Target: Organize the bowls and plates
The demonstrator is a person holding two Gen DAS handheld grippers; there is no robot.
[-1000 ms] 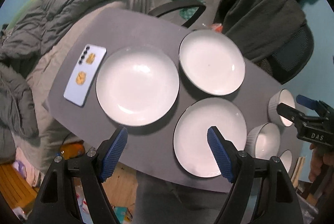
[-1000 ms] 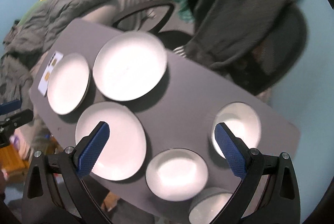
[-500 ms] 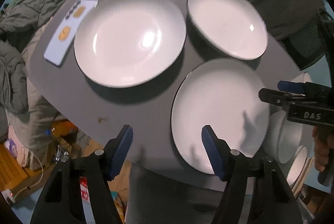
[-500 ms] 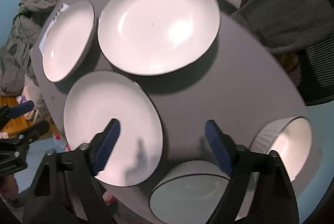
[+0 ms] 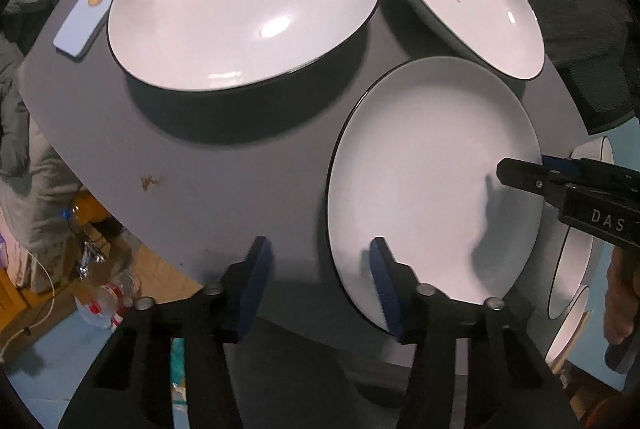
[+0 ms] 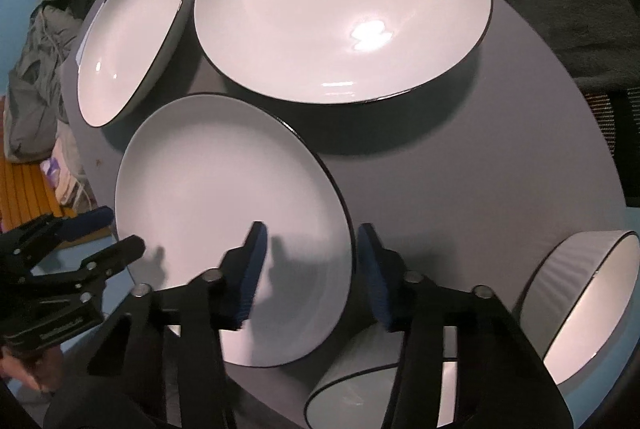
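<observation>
Three glossy round white plates with thin dark rims lie on the matte grey table (image 5: pixel 224 165). Straddling opposite edges of the nearest plate (image 5: pixel 432 165), left gripper (image 5: pixel 320 283) and right gripper (image 6: pixel 310 271) have been closing, pads apart. Ribbed bowl (image 6: pixel 580 293) stands rightmost.

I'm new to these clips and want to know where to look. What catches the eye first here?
Three white plates with dark rims fill the grey table. Both grippers straddle opposite edges of the nearest plate, their jaws having just been closing: the left gripper over its near left rim, the right gripper over its right rim. White ribbed bowls stand at the table's right end.
</observation>
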